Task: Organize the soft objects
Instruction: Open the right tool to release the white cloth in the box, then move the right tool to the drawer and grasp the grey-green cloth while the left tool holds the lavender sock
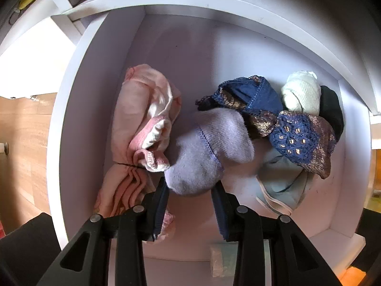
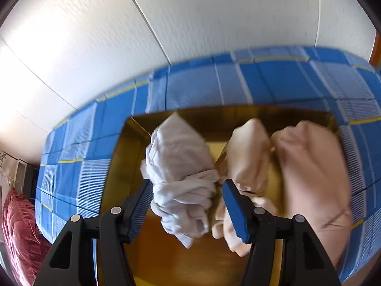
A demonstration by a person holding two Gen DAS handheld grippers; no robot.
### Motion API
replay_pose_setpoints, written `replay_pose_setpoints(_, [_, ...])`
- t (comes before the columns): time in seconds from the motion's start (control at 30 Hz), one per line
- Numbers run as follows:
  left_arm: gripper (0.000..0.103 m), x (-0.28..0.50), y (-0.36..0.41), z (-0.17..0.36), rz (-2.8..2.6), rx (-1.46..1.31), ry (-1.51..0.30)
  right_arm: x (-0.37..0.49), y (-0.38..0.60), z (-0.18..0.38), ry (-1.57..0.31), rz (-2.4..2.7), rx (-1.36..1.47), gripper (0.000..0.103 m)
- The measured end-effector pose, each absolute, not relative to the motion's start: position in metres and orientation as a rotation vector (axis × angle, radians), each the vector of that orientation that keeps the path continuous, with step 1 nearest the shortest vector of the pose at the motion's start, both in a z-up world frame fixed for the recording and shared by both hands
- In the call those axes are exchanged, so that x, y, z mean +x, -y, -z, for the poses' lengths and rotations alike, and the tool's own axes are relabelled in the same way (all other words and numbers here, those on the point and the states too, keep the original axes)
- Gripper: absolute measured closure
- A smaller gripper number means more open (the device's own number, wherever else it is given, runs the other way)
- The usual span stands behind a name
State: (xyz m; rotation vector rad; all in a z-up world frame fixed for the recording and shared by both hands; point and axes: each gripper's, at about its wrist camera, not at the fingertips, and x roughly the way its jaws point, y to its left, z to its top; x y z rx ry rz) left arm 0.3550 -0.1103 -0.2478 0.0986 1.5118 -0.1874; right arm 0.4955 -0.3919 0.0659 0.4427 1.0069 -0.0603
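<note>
Two containers, each seen along one gripper. Largest, the blue checked box (image 2: 214,83) holds peach garments (image 2: 309,166) beyond and outside the right gripper's (image 2: 185,205) right finger; the knotted white bundle (image 2: 181,178) lies between its fingers, which stand apart from it with gaps visible, so nothing is gripped. To release well, the gripper should withdraw straight back without snagging the knot. In the white drawer (image 1: 100,76), the left gripper (image 1: 190,205) clamps the near end of the lilac sock roll (image 1: 207,152); pink cloth (image 1: 138,128) lies outside its left finger, lace items (image 1: 297,138) beyond the right. Lift vertically, keeping the neighbours undisturbed.
</note>
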Motion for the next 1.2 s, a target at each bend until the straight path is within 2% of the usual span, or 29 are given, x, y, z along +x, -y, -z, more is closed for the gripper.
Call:
replay_pose_setpoints(0.27, [0.066,0.354,0.111,0.259,0.182,0.1,-1.509,0.413,0.386,-0.091,-0.923,-0.097,0.377,0.042])
replay_pose_setpoints(0.6, [0.066,0.347,0.098,0.258,0.166,0.047,-1.5,0.292,0.38,-0.073,-0.845,-0.337,0.321,0.042])
replay_pose_setpoints(0.73, [0.065,0.345,0.095,0.257,0.168,0.031,-1.499,0.254,0.363,-0.044,-0.883,-0.378,0.189,0.042])
replay_pose_setpoints(0.87, [0.062,0.344,0.089,0.252,0.173,0.003,-1.49,0.233,0.34,0.008,-1.004,-0.418,0.092,0.042])
replay_pose_setpoints(1.03, [0.045,0.347,0.089,0.241,0.207,-0.033,-1.434,0.231,0.316,0.073,-1.188,-0.37,-0.011,0.042])
replay_pose_setpoints(1.2, [0.042,0.35,0.097,0.246,0.208,0.015,-1.435,0.239,0.302,0.12,-1.31,-0.338,-0.062,0.042])
